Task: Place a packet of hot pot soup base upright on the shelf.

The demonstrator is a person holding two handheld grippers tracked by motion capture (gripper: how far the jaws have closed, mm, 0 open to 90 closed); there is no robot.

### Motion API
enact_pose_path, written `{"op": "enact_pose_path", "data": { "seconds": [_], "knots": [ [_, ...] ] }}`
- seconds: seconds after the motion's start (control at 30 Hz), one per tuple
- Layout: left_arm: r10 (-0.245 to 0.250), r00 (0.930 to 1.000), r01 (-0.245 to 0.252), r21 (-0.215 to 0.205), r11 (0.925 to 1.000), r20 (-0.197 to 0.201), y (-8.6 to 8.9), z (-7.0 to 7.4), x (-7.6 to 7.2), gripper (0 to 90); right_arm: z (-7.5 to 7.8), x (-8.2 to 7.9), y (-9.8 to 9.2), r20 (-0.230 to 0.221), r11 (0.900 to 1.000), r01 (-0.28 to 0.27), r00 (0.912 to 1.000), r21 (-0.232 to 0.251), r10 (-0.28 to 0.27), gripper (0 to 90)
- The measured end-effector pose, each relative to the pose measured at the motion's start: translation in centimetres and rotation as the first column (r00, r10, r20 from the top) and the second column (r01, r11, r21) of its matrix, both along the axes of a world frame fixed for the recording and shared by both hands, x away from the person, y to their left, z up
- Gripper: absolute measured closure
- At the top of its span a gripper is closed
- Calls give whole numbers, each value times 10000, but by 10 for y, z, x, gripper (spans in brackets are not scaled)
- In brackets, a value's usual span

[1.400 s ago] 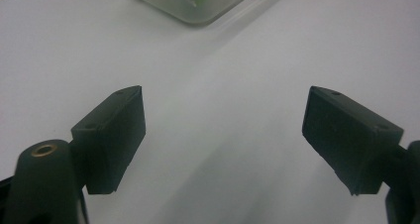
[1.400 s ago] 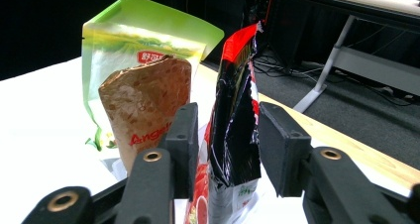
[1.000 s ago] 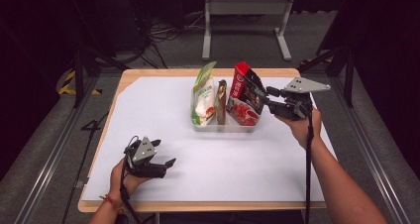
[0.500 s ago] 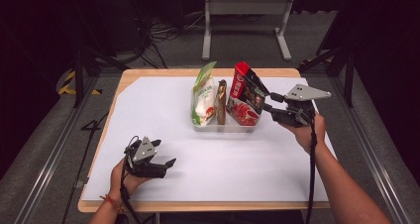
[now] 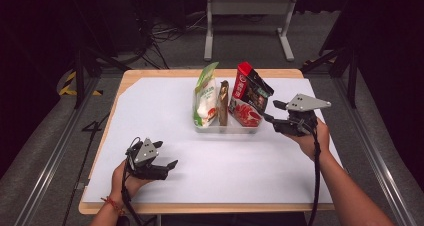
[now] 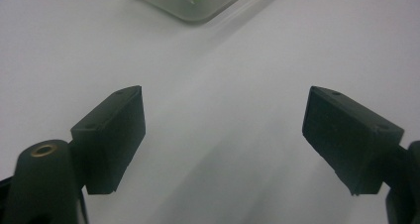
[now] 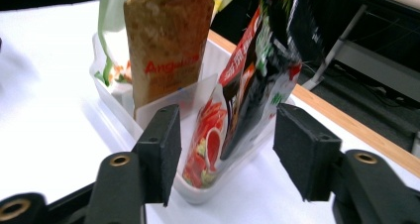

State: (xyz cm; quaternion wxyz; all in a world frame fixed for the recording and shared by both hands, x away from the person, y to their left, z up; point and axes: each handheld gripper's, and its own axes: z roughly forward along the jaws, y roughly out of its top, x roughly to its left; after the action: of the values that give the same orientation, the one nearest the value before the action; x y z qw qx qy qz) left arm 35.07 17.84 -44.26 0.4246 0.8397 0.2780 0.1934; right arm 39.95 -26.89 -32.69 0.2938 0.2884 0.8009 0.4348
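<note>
A clear plastic bin (image 5: 226, 129) stands mid-table with snack packets upright in it: a green-and-white bag (image 5: 205, 97), a brown packet (image 5: 223, 103) and a red-and-black bag (image 5: 251, 88) over a red pouch (image 5: 245, 113). My right gripper (image 5: 274, 112) hovers just right of the bin, open, jaws pointing at it and empty. In the right gripper view (image 7: 225, 144) the brown packet (image 7: 166, 40), the red-and-black bag (image 7: 265, 55) and the bin (image 7: 198, 194) sit close ahead. My left gripper (image 5: 165, 155) rests open at the front left; its view (image 6: 223, 130) faces bare white surface, with the bin (image 6: 193, 1) at the top.
A white sheet (image 5: 165, 111) covers the wooden table (image 5: 150, 73). Dark floor, cables and a metal stand (image 5: 247, 16) lie beyond the far edge. Rails run along both sides.
My right gripper has drawn back to the right and slightly toward the front, away from the red-and-black bag. The left gripper has stayed put.
</note>
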Motion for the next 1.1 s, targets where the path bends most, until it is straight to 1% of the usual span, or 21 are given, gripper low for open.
{"op": "enact_pose_path", "data": {
  "seconds": [0.03,0.13,0.23,0.33,0.37,0.47,0.53,0.67,0.73,0.83,1.0,1.1],
  "knots": [
    [-5,10000,5,-2,10000,2,0,0,0,174,-2,-1,-1,-10,10000,-9,10000,27,9,435],
    [-13,10000,13,7,10000,-50,0,0,0,174,-8,-3,-2,-4,9999,22,10000,-124,-22,400],
    [-22,10000,22,24,10000,-26,0,0,0,174,-11,-5,-3,4,9999,27,10000,-169,-27,387],
    [-37,10000,38,37,10000,-69,0,-1,0,174,-18,-8,-4,27,9992,30,10000,-398,-28,355],
    [-26,10000,27,34,10000,-88,0,-1,0,174,-22,-10,-5,74,9985,63,10000,-542,-59,331],
    [-37,10000,37,38,10000,-88,0,-1,0,174,-25,-12,-6,70,9981,78,9999,-612,-73,321],
    [-57,9999,57,41,10000,-88,-1,-1,0,174,-28,-15,-7,209,9969,144,9997,-774,-128,305],
    [-44,9999,45,22,10000,-102,-1,-1,0,174,-32,-19,-9,231,9966,126,9997,-815,-108,290],
    [-53,10000,53,24,10000,-55,-1,-1,0,173,-34,-21,-10,336,9964,128,9994,-839,-101,279],
    [-56,10000,56,24,10000,-40,-1,-1,0,173,-38,-24,-13,345,9967,147,9993,-793,-120,275],
    [-70,10000,71,24,10000,-50,-1,0,0,173,-44,-30,-19,408,9953,135,9991,-957,-96,258],
    [-75,10000,75,39,10000,-49,-1,-1,-1,173,-48,-34,-22,531,9944,153,9985,-1050,-97,255]
  ]
}}
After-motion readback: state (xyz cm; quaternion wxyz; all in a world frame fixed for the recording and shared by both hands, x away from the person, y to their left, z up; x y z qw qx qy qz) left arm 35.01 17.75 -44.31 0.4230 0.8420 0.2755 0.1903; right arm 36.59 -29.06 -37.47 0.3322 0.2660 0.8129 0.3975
